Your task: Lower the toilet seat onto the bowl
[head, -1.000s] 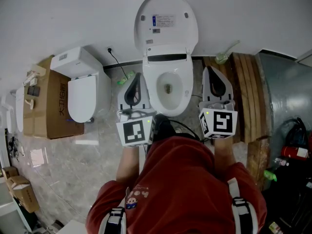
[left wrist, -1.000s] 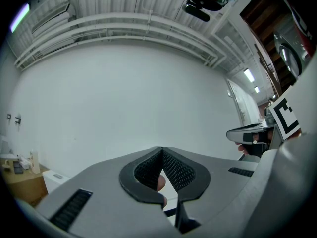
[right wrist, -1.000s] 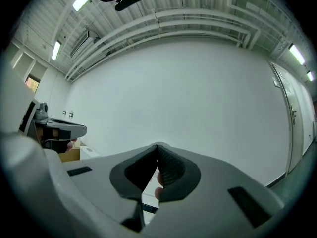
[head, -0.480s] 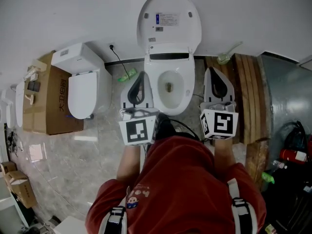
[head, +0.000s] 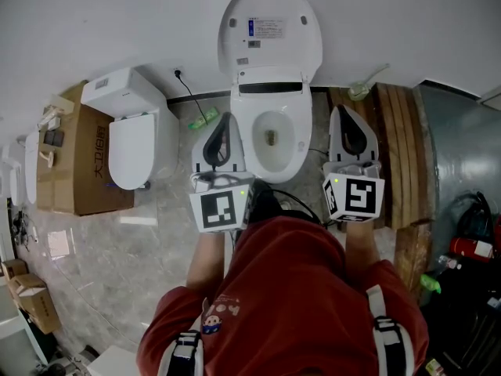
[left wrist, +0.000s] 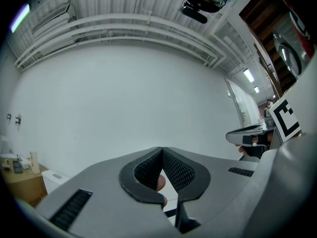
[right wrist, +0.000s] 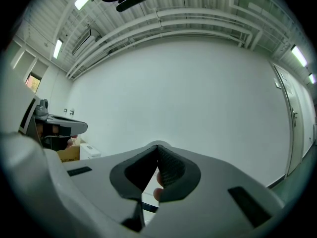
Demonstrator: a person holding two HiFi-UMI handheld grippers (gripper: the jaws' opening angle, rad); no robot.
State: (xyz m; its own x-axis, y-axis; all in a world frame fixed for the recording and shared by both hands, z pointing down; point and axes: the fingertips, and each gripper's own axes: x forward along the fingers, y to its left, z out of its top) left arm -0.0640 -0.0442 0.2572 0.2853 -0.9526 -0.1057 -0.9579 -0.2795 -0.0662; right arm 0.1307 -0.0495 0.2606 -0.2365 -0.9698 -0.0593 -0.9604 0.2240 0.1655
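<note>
Far left, a brown cardboard box [head: 74, 163] sits on the marble-patterned floor [head: 117, 265]. A spare white toilet [head: 133, 143] with its lid down stands against the box. Next along, a black cable [head: 192, 104] drops from a wall socket [head: 178, 77] towards a small green item [head: 205, 121] on the floor.

The person in the red shirt [head: 290, 288] stands facing the middle toilet with a tool in each hand. The left gripper [head: 226, 118] is just beside the left flank of the bowl [head: 270, 143]. Its jaws are pressed together at the tips with nothing caught between them.

The toilet seat [head: 270, 30] stands fully upright, leaning back at the white wall [head: 117, 22]. Its underside and a printed label face the room. The bowl's rim lies bare beneath it, so the seat is not yet down. Neither tool touches the seat; both are well short of it.

The right gripper [head: 341, 113] is on the other side of the bowl, level with its partner. Its jaws are closed tip to tip and empty.

Beyond it, wooden boards [head: 395, 155] lie along the floor, with a pale green brush-like item [head: 362, 89] at their far end by the wall. Far right there is a grey metal surface [head: 458, 147] and a red fire extinguisher [head: 472, 246].
</note>
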